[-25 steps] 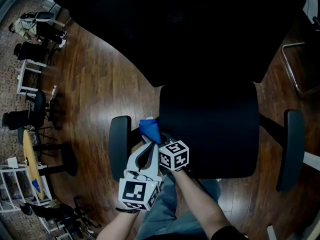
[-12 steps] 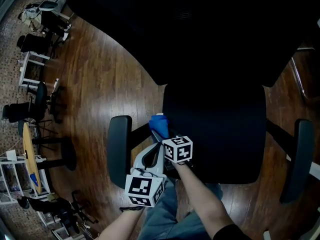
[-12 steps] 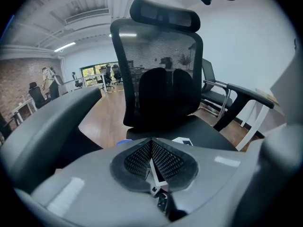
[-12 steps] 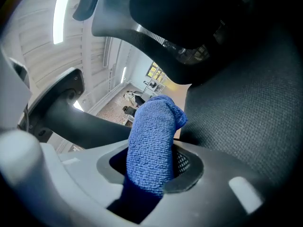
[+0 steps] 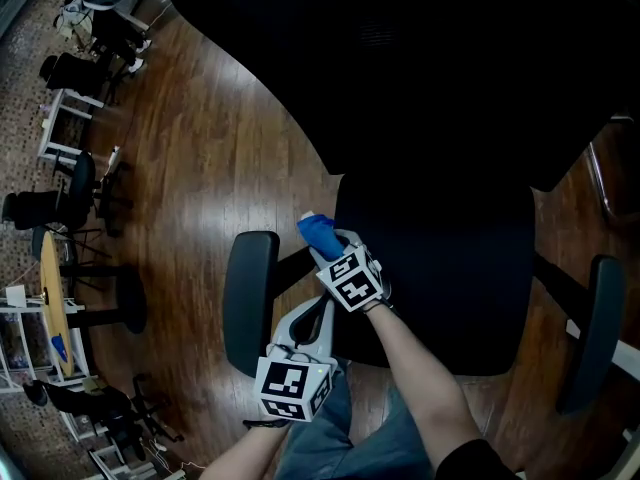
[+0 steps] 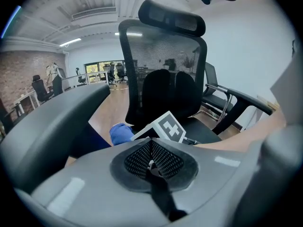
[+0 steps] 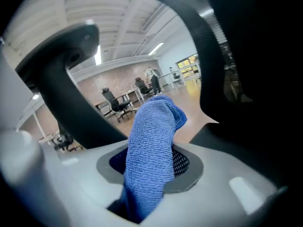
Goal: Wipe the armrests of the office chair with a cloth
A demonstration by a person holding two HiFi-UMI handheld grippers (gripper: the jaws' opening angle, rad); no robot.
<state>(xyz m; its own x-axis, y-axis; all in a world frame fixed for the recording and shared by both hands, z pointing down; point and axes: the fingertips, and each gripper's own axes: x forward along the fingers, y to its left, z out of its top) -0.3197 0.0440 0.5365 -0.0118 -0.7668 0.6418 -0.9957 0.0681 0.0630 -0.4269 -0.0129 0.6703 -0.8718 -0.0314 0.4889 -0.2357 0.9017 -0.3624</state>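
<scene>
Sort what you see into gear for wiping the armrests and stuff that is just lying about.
For the job:
- blue cloth, pinched in the shut right tool
- office chair, with the armrest nearest the cloth and the other armrest
- left tool, shut and empty

Just lying about:
- black chairs on the carpet
- round wooden table
- white shelf unit
</scene>
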